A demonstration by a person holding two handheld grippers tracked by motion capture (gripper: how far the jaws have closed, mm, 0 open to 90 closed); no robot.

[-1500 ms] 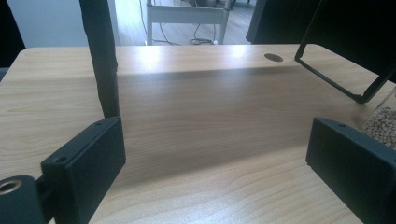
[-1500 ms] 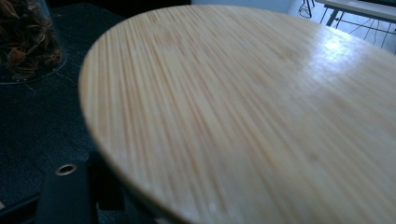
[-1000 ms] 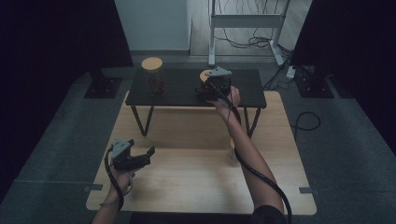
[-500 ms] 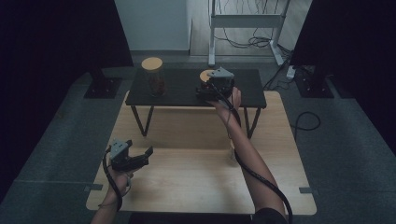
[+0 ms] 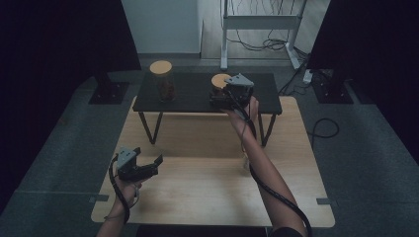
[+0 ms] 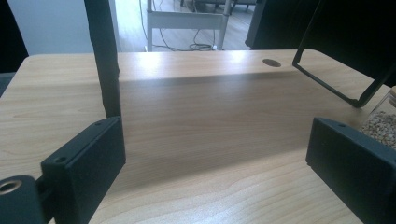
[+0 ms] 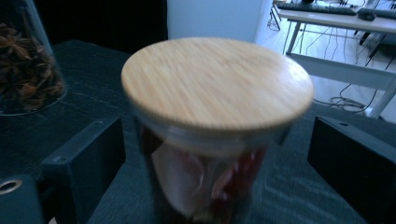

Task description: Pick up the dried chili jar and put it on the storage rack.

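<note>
**Right gripper opening around lidded jar on black shelf, left idle**

Left gripper [image 5: 148,169] sits low over the near part of the wooden table [image 5: 207,187], held in the person's left hand [image 5: 126,190]. Jaws spread wide, nothing between them. Its own view looks along bare tabletop toward the black shelf's legs; a small jar of pale grains [image 6: 383,122] shows at the right edge, just beyond the right jaw.

Further out, the right forearm reaches up the table to the black shelf [image 5: 197,96] that stands on the table's far half. Right gripper [image 5: 220,101] is at the shelf's right part, right at the jar with the wooden lid [image 7: 217,84]. Jaws have just been opening; the jar stands upright between them on the shelf top, a visible gap to each jaw in the right gripper view, so pads aren't pressing. Reddish contents, blurred.

Second jar [image 5: 163,81], same kind of lid, dark brown contents (star anise by the look), stands on the shelf's left part, well apart.
</note>
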